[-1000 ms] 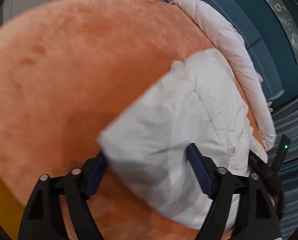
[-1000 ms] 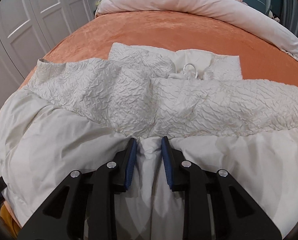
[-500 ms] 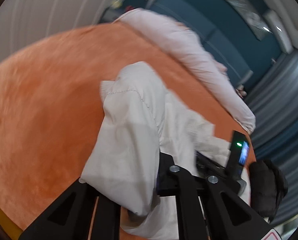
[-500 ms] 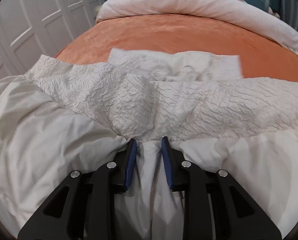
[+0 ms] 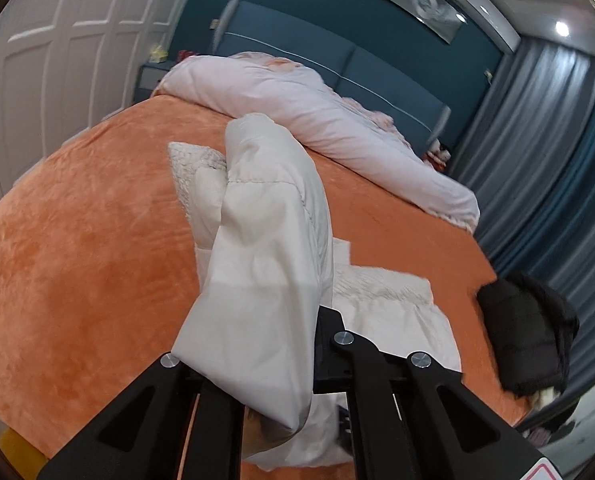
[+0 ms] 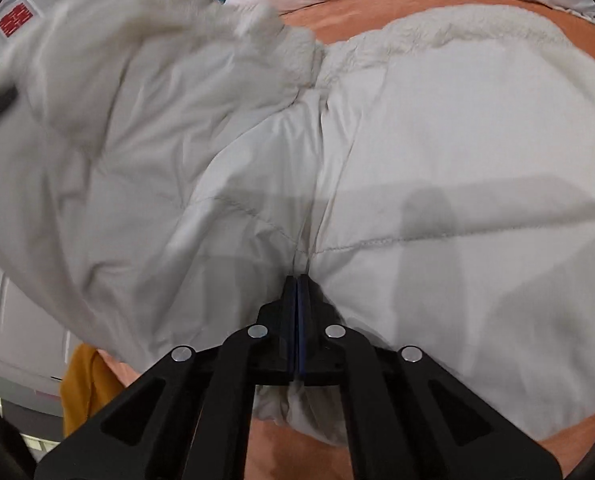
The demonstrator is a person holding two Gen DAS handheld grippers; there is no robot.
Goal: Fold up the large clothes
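Observation:
A large white padded jacket [image 5: 265, 240] with a fleecy lining lies on the orange bed cover [image 5: 89, 260]. My left gripper [image 5: 293, 344] is shut on one edge of it and holds that part up above the bed. The fabric drapes over the left finger and hides it. In the right wrist view the jacket [image 6: 437, 160] fills nearly the whole picture. My right gripper [image 6: 297, 282] is shut, pinching a fold of the jacket at a quilted seam. The jacket's left part [image 6: 117, 80] hangs raised and blurred, with the fleecy lining [image 6: 257, 28] showing at its top.
A rolled pale pink duvet [image 5: 317, 120] lies across the head of the bed. A black garment [image 5: 529, 344] sits at the bed's right edge by the grey curtains [image 5: 557, 152]. White wardrobe doors [image 5: 57, 60] stand at the left. Something yellow [image 6: 85, 384] hangs below the bed's edge.
The left gripper closed on the jacket's edge, rose and rolled, lifting the fabric. The right gripper pinched fully shut on its fold and shifted sideways; the jacket's left part swung up.

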